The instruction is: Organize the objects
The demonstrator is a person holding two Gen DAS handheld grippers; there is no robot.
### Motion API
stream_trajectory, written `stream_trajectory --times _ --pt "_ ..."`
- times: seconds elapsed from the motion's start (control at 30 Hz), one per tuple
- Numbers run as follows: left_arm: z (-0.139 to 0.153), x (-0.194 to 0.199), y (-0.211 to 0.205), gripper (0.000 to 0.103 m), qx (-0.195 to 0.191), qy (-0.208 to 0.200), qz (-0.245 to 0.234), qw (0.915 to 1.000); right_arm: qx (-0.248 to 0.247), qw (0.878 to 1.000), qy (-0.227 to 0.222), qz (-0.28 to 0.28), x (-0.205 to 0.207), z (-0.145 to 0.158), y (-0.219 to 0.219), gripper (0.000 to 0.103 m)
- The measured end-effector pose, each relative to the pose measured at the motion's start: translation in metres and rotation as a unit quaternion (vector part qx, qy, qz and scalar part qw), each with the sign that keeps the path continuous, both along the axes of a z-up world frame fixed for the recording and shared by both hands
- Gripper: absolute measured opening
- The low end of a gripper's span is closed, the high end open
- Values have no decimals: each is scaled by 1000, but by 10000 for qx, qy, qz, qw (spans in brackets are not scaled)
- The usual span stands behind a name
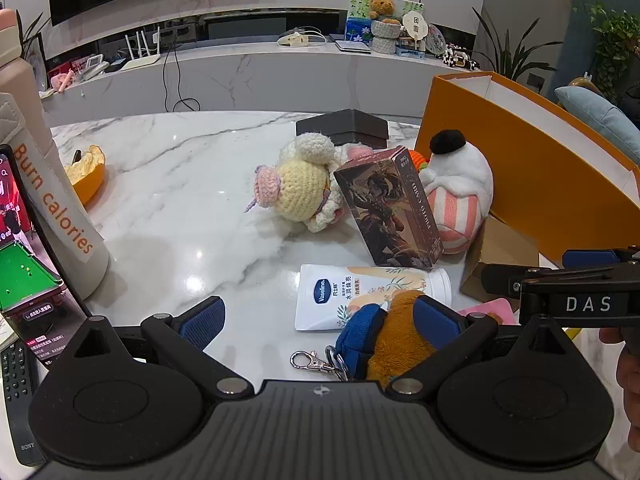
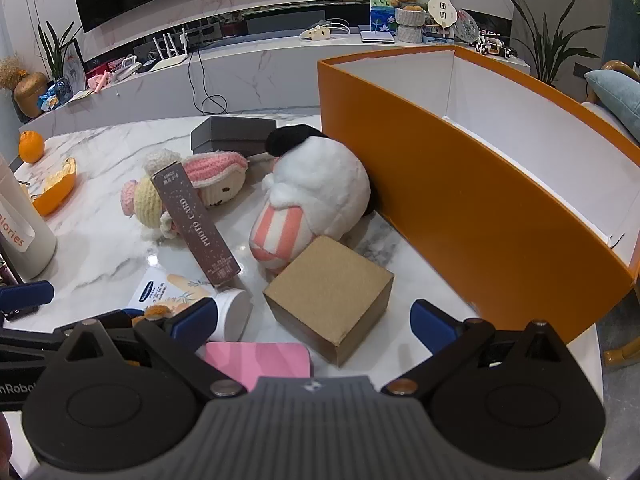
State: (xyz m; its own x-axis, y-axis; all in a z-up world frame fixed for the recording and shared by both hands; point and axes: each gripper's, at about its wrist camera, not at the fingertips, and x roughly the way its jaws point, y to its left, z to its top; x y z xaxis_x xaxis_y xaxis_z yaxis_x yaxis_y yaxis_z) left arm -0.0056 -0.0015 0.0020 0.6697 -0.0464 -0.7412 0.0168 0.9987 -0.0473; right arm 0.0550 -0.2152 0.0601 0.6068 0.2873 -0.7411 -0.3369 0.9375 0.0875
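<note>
My left gripper is spread wide, holding nothing — a brown plush keychain in blue lies against its right finger. My right gripper is equally wide and empty, with a cardboard cube just ahead between its fingers and a pink case under it. Beyond the cube lies a white striped plush, touching the orange box on my right — its white inside, as far as visible, holds nothing.

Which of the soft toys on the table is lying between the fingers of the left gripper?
The small brown plush keychain, with blue clothing and a metal clasp, lies inside the open left gripper. The other toys sit farther away.
</note>
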Motion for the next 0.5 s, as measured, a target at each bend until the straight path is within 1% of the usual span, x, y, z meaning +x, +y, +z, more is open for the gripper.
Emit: stream_trajectory --times 0.5 --pt "0 0 0 103 3 4 9 10000 -17 10000 -12 20 -1 -1 0 102"
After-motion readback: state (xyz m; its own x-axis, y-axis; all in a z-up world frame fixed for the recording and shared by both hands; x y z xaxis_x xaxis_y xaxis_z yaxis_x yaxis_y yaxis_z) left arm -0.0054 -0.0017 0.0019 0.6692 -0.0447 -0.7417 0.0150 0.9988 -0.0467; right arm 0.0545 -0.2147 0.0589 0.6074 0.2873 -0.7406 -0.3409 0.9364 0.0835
